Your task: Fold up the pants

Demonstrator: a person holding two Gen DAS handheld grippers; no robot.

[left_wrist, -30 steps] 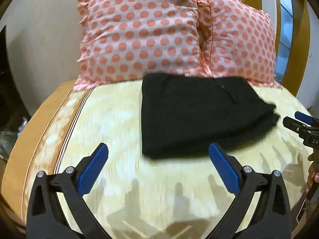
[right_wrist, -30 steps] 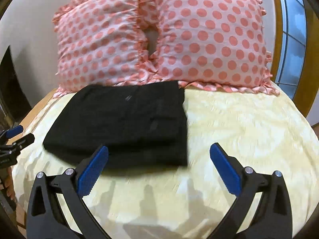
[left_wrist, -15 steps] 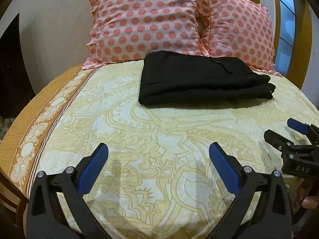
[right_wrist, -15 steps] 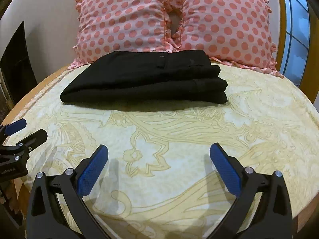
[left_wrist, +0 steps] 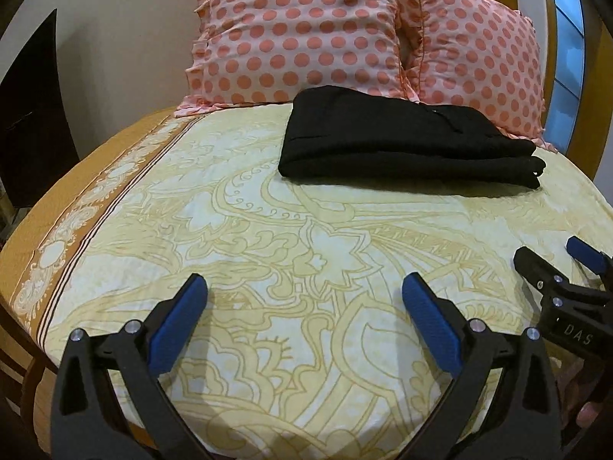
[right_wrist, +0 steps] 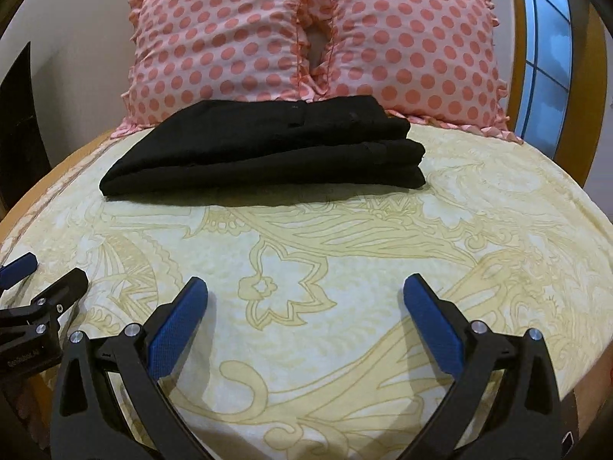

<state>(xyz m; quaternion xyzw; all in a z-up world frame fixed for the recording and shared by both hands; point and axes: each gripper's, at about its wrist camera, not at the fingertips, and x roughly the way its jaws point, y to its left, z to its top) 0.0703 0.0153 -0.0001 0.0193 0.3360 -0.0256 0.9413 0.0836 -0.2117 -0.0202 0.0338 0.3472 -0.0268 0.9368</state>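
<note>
Black pants (left_wrist: 402, 145) lie folded in a flat stack on the bed, just in front of the pillows; they also show in the right wrist view (right_wrist: 268, 145). My left gripper (left_wrist: 304, 287) is open and empty, low over the sheet well short of the pants. My right gripper (right_wrist: 305, 287) is open and empty, also back from the pants. The right gripper shows at the right edge of the left wrist view (left_wrist: 555, 257), and the left gripper at the left edge of the right wrist view (right_wrist: 42, 272).
Two pink polka-dot pillows (left_wrist: 306, 34) (right_wrist: 413, 46) lean against the wall behind the pants. The bed has a yellow patterned sheet (left_wrist: 306, 230) with an orange border (left_wrist: 95, 176) on the left. A window (right_wrist: 544, 50) is at the right.
Both grippers have pulled back and down, away from the pants toward the near edge of the bed. The pants now lie farther off, unmoved in their folded stack.
</note>
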